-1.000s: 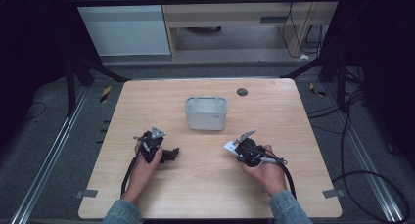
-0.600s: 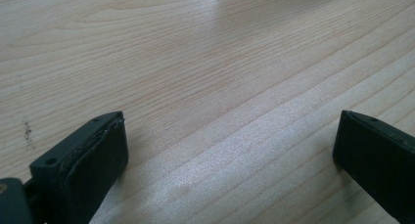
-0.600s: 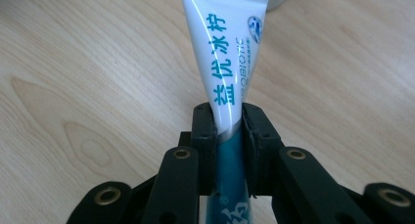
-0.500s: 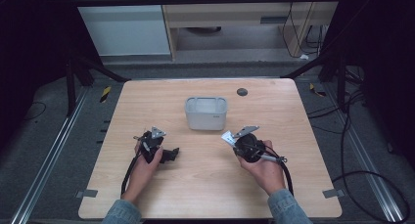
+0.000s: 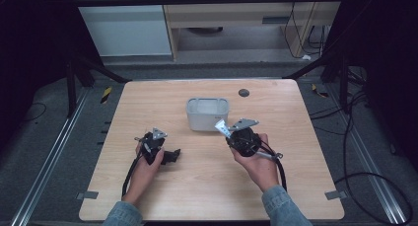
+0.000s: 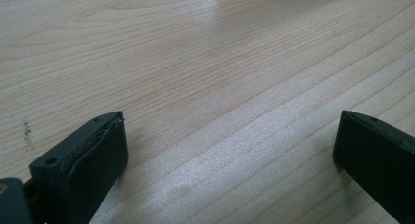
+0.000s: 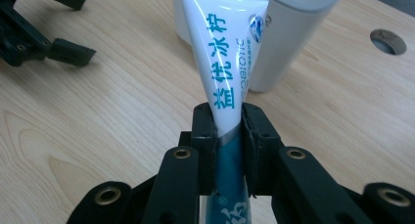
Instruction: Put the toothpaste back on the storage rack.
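Toothpaste tube (image 7: 230,62) clamped in raised right gripper (image 7: 229,131) fingers; left gripper (image 6: 230,150) fingers spread, low over table (image 6: 195,62).

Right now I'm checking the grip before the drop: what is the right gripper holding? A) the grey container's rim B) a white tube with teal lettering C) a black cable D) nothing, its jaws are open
B: the right gripper has its jaws clamped on the white tube.

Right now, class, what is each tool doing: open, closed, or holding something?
Left tool: open, nothing between its jaws, low over the table.
Right tool: closed on the toothpaste tube, near the grey container.
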Motion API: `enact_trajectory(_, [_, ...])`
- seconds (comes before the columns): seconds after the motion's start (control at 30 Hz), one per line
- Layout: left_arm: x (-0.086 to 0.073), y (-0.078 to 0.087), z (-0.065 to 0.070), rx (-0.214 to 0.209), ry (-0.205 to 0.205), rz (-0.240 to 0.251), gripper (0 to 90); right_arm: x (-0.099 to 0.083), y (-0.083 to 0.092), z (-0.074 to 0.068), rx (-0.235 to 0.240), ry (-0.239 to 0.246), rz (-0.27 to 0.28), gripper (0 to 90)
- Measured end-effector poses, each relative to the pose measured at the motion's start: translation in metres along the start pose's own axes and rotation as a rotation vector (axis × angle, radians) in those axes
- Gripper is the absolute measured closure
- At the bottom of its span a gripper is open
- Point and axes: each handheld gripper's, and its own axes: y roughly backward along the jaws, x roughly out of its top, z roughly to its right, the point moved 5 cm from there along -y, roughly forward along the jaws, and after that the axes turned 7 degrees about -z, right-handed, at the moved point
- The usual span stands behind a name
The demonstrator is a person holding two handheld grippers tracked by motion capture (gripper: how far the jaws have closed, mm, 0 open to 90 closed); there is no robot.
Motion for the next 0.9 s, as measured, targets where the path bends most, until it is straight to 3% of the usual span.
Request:
enact_trajectory(0.37, [0.0,0.0,0.0,0.001,-0.001,-0.001,0.0,0.037,0.0,-0.017,0.013,0.016,0.079,77.8])
enact_trajectory(0.7, [0.0,0.0,0.0,0.001,0.0,0.0,0.0,0.06,0.006,-0.018,0.01,0.024,0.125,77.9])
enact_trajectory(0.9, [0.0,0.0,0.0,0.002,0.002,0.003,0.0,0.076,0.01,-0.023,-0.003,0.054,0.135,77.9])
